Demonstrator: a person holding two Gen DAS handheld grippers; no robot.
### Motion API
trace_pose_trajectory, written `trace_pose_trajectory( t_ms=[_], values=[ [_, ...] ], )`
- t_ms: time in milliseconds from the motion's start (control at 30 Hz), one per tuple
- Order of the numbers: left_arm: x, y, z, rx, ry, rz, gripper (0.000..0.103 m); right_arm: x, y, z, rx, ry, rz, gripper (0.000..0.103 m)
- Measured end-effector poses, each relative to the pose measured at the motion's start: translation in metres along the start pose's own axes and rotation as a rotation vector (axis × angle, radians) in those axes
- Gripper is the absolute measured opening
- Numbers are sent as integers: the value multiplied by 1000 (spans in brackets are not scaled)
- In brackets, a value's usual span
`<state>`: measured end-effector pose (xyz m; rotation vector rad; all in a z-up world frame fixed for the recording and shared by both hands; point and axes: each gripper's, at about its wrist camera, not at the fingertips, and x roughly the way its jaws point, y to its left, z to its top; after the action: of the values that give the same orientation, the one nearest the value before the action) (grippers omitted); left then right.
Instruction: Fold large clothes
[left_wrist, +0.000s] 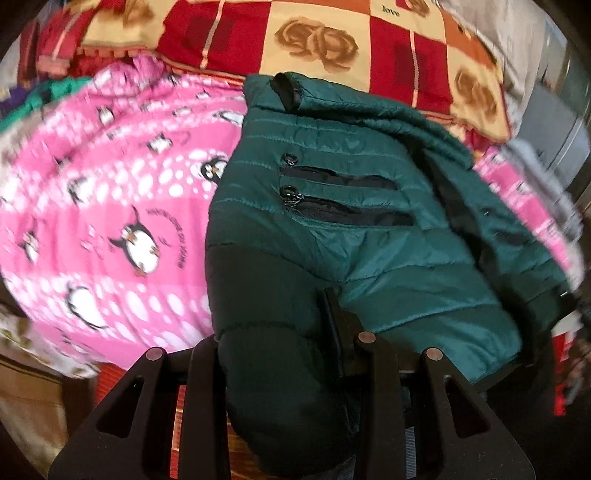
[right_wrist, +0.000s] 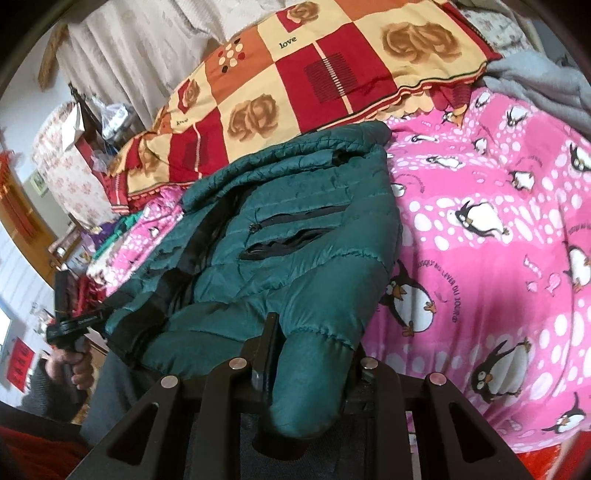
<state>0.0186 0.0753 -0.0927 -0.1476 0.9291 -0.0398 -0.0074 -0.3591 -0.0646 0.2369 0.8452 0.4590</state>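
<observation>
A dark green quilted jacket (left_wrist: 362, 229) with two black zip pockets lies on a pink penguin blanket (left_wrist: 110, 206). My left gripper (left_wrist: 280, 332) is shut on the jacket's near hem, and the fabric bulges between its fingers. In the right wrist view the jacket (right_wrist: 280, 251) lies left of centre on the blanket (right_wrist: 498, 258). My right gripper (right_wrist: 310, 350) is shut on the jacket's other hem corner. The left gripper (right_wrist: 74, 325) shows at the far left, held in a hand.
A red, orange and cream rose-patterned quilt (left_wrist: 332, 37) lies behind the jacket; it also shows in the right wrist view (right_wrist: 314, 77). Grey fabric (right_wrist: 546, 81) lies at the far right. Cluttered furniture (right_wrist: 74, 147) stands at the left.
</observation>
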Motion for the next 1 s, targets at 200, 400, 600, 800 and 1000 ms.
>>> trace_pose_trajectory(
  t_ms=[200,400,600,800,1000],
  values=[
    [-3,-11,-2,59,-17,110,29,-4,19,4,-73,-16,-114,18],
    [-10,-9,0,47,-15,122,28,-13,26,4,-88,-45,-132,17],
    [-18,-8,0,41,-23,133,28,-21,30,2,-99,-59,-128,16],
    [-33,-4,0,33,-41,135,28,-31,36,1,-103,-84,-116,16],
    [-54,6,-8,15,-72,124,22,-46,43,-2,-107,-114,-91,15]
  ],
)
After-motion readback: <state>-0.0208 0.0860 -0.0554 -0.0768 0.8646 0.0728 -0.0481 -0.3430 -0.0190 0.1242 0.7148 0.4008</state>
